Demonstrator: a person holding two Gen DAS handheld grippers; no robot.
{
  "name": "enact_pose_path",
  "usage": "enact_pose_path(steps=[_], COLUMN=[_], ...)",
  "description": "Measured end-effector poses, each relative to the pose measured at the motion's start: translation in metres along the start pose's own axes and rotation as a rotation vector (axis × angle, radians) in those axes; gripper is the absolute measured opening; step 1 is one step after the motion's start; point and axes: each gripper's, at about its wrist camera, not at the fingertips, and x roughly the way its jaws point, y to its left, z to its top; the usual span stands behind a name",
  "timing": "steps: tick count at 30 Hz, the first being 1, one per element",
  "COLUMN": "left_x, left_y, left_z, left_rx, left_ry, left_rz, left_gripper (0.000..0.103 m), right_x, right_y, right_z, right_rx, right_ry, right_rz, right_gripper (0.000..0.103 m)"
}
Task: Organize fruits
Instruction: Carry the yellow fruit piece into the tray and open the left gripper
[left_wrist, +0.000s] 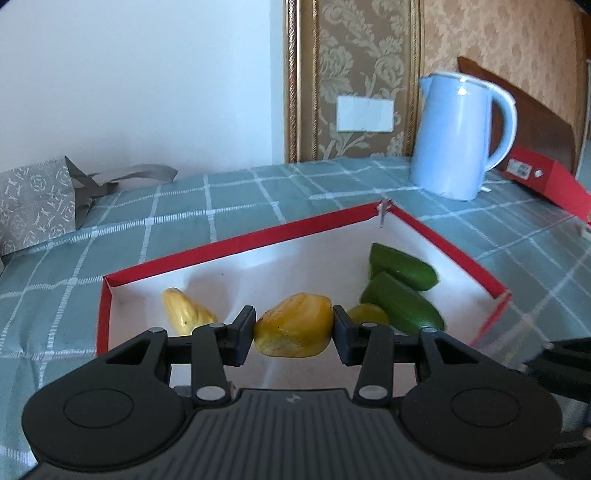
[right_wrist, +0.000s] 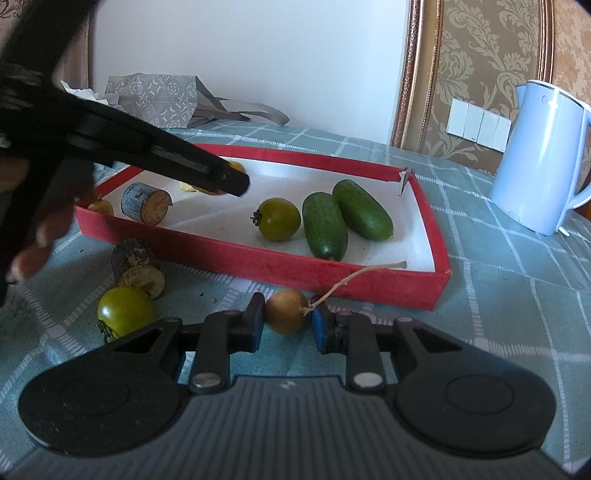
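My left gripper (left_wrist: 293, 330) is shut on a yellow jackfruit piece (left_wrist: 293, 325) and holds it over the red-rimmed white tray (left_wrist: 236, 240). A paler yellow piece (left_wrist: 186, 310), a green tomato (left_wrist: 369, 314) and two cucumbers (left_wrist: 402, 275) lie in the tray. My right gripper (right_wrist: 287, 314) is shut on a brown longan (right_wrist: 286, 310) with a long stem, just in front of the tray (right_wrist: 258, 262). In the right wrist view the left gripper (right_wrist: 236, 182) reaches over the tray's left part.
On the checked cloth in front of the tray lie a green tomato (right_wrist: 123, 308) and a sugarcane chunk (right_wrist: 138, 266). Another chunk (right_wrist: 146, 203) is in the tray. A blue kettle (left_wrist: 458, 136), a red box (left_wrist: 546, 177) and a patterned bag (right_wrist: 159, 98) stand behind.
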Motion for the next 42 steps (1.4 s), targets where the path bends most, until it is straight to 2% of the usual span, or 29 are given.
enact_pose_path(steps=[6,8,10,13,23,41,42], left_x=[0.019,0.018,0.014,0.008,-0.017,-0.071,-0.074], left_y=[-0.002,-0.004,-0.006,-0.006,-0.006,0.026,0.028], left_z=[-0.005,-0.007,-0.007,-0.006,-0.02,-0.056,-0.059], left_rx=[0.041,0.064,0.07,0.068,0.055,-0.12,-0.12], left_ry=[0.026,0.012,-0.021,-0.052,-0.087,-0.122,-0.12], left_rz=[0.065,0.087,0.109,0.118,0.163,0.173,0.171], left_gripper=[0.046,0.056,0.072,0.08,0.08,0.08,0.083], right_x=[0.0,0.0,0.0,0.0,0.0,0.0,-0.001], right_y=[-0.001,-0.002,-0.002,-0.001,-0.002,-0.003,-0.003], right_z=[0.0,0.0,0.0,0.0,0.0,0.0,0.0], right_rx=[0.007,0.007,0.007,0.007,0.008,0.012,0.018], right_ry=[0.001,0.001,0.001,0.002,0.001,-0.003,-0.004], right_rz=[0.006,0.007,0.007,0.007,0.008,0.006,0.005], right_gripper=[0.026,0.026,0.026,0.026,0.026,0.025,0.025])
